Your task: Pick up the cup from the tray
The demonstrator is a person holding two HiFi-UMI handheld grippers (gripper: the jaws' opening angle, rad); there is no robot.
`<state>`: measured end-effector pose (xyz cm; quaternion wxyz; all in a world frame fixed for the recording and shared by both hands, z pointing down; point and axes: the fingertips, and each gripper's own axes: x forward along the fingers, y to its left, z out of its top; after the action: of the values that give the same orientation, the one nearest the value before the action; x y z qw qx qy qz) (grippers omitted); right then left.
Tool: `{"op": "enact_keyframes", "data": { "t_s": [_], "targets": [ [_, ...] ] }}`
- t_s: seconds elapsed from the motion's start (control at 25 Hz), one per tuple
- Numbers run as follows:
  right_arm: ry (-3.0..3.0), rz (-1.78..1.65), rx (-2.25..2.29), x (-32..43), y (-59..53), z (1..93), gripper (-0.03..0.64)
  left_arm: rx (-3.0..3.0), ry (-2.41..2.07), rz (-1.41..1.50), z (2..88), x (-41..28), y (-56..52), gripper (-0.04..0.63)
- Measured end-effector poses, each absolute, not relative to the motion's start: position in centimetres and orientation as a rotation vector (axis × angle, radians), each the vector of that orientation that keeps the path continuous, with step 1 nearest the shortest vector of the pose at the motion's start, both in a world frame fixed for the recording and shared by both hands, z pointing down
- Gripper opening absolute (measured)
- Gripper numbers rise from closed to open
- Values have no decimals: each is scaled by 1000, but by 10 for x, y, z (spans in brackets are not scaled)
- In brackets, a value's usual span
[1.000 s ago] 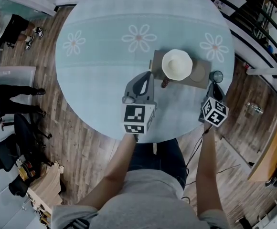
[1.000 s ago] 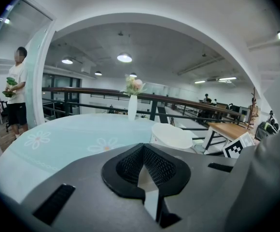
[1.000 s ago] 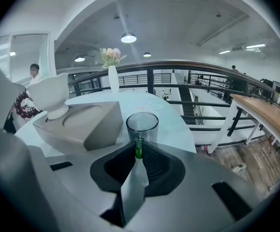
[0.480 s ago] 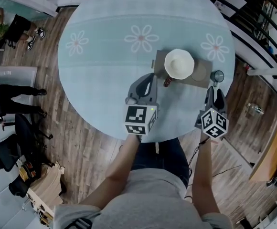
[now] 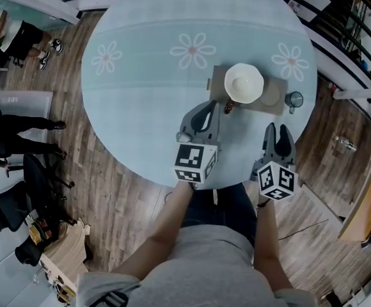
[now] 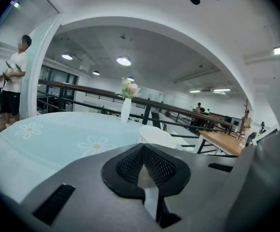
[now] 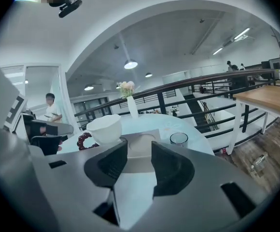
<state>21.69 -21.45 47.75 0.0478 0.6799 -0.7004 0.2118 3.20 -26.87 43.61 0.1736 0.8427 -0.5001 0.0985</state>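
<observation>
While both hands hang over the near rim of the round bench (image 5: 141, 69), we find the cup (image 5: 293, 99) off the tray (image 5: 217, 82). It's a small clear glass, upright on the pale blue flowered cloth, just beside the tray's right-hand end, and nothing is touching it.

Over to the right gripper (image 5: 277, 130): its fingers (image 7: 173, 164) have just been opening and stand spread wide, with nothing between them. Through the gap we see only bare tray and cloth. The cup sits ahead and a little to the right of them, well clear. This gripper hovers above the bench's near edge, pointed towards the tray.

On the other side, the left gripper (image 5: 208, 107) has its fingers (image 6: 154, 164) pressed together, tips meeting and pinching nothing. Those tips lie close to a string of dark red beads (image 5: 228, 107) at the tray's near edge, and we can't tell whether they touch.

On the tray itself we have a white bowl (image 5: 244, 83), upright, in the left half. A round, coaster-like disc (image 5: 270, 94) lies bare in the right half. At the far side of the bench, a white vase (image 7: 132, 106) with pale flowers stands near the rim. Off to the left, a person in a white top (image 6: 15, 76) stands on the wooden floor.
</observation>
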Motion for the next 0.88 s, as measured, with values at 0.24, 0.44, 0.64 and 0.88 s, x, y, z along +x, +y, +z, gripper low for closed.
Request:
{"op": "enact_keyframes", "data": {
  "t_s": [0.24, 0.44, 0.64, 0.88],
  "targets": [
    [-2136, 683, 2083, 217, -207, 480, 149, 2494, -1336, 316, 447, 47, -252, 120],
    [-2126, 698, 2088, 220, -202, 482, 146, 2577, -1329, 444, 466, 65, -253, 183],
    [-2112, 706, 2088, 222, -197, 484, 145, 2593, -1369, 495, 477, 79, -267, 184],
    [-2097, 711, 2089, 227, -198, 487, 143, 2580, -1404, 477, 481, 85, -278, 184]
  ]
}}
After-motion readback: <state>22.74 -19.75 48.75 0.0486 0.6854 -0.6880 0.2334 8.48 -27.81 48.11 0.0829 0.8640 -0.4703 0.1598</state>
